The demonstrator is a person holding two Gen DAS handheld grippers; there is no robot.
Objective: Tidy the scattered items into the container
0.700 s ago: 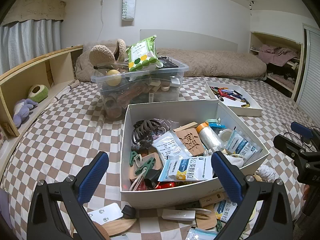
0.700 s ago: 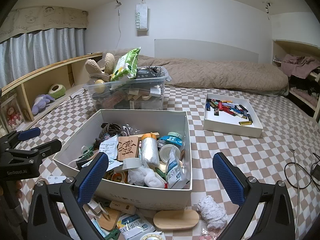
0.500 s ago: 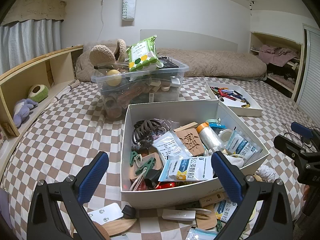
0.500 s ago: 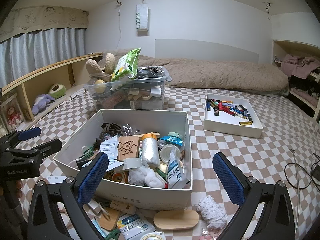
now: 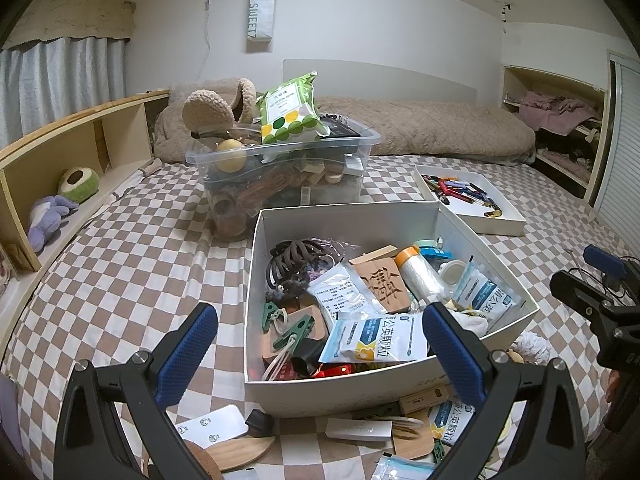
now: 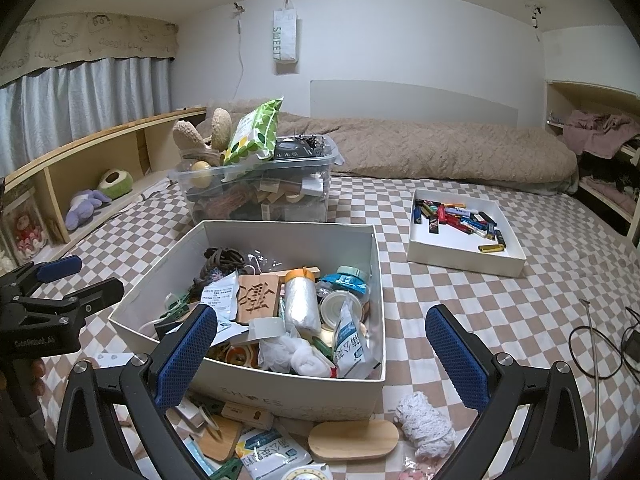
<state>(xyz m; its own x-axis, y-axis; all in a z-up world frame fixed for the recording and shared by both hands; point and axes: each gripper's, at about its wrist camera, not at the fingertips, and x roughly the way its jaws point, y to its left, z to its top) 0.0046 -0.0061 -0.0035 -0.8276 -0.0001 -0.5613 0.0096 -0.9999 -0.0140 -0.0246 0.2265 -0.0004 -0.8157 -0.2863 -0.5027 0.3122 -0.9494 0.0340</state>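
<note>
Now, by label:
Left gripper (image 5: 320,344): released, jaws spread wide, nothing between the pads; hovers over the near left corner of the box, tilted down.
Right gripper (image 6: 320,344): released too, jaws wide and empty; hangs over the near right part of the box.
Box (image 5: 400,220): white, open-topped, on the checked bedspread (image 5: 120,264); already crowded with sachets, a carved wooden block (image 5: 384,284), a film roll (image 5: 420,276), green clips and a hair claw.
Scattered items: on the bedspread just in front of the box's near wall.
Oval board (image 6: 354,438): flat against the front wall, toward the right.
Yarn ball (image 6: 426,424): just right of the board, apart from the box.
Sachet (image 6: 272,454): left of the board, near the frame bottom.
White card (image 5: 212,428): front left of the box, between the left gripper's fingers in its view.
Tray (image 6: 460,254): shallow, white, holds batteries and lighters; well right of the box.
Clear bin (image 6: 256,196): behind the box, heaped, green pack on top.
Shelf (image 5: 52,160): along the left, with plush toys.
</note>
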